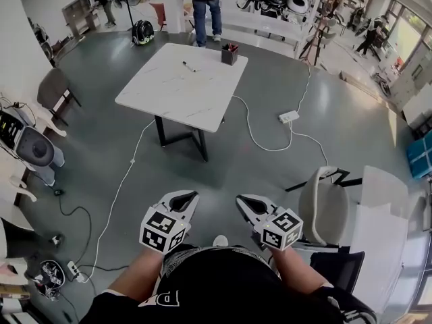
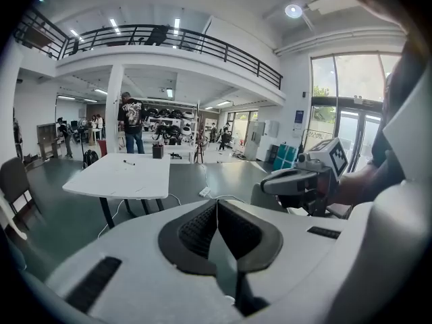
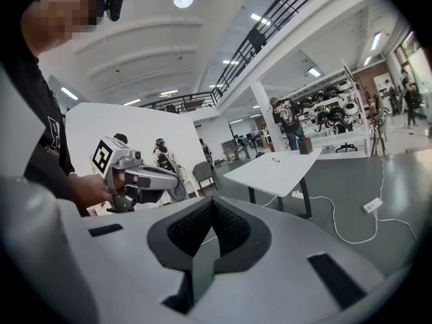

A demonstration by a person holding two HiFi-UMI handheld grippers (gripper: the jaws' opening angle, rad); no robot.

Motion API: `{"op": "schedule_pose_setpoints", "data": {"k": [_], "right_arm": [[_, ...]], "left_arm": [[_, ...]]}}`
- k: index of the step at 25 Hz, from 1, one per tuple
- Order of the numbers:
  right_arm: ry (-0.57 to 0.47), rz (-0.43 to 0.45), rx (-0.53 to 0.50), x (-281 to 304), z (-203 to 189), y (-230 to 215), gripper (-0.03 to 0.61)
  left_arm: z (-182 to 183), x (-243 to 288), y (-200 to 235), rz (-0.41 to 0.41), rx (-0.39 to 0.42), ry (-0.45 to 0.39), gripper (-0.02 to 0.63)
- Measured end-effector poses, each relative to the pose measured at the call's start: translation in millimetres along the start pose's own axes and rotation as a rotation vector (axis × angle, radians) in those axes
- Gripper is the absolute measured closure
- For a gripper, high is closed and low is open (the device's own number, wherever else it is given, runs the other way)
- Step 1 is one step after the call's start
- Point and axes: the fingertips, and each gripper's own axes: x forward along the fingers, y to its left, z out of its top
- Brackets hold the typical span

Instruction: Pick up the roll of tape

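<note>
A glossy grey floor (image 1: 270, 174) spreads round a white marble-topped table (image 1: 182, 90) on black legs; a railed mezzanine (image 2: 169, 36) runs overhead, tall windows (image 2: 351, 93) bright with daylight.

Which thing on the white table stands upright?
The dark pen holder at its far right corner; the pen lies flat on the tabletop.

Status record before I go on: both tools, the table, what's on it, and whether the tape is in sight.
left tool: shut, nothing between the jaws
right tool: shut, nothing between the jaws, beside the left one
table: white top, ahead across grey floor, well beyond both tools
on table: dark holder cup at the far right corner; pen lying left of it
roll of tape: not visible in any view
floor: white cable running to a power strip right of the table
bystander: standing beyond the table's far edge
</note>
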Motion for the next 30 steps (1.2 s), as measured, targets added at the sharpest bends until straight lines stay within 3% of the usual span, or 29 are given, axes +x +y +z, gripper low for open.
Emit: {"op": "schedule_pose_setpoints", "data": {"k": [18, 30], "right_arm": [[0.021, 0.004, 0.020, 18.6, 17.0, -60.5, 0.575], [0.046, -0.020, 0.034, 77.1, 37.9, -105.6, 0.575]], "left_arm": [[20.9, 47.6, 30.0, 0.031, -0.035, 0.018, 0.594], [38.0, 83.0, 104.9, 0.040, -0.065, 0.006, 0.594]]}}
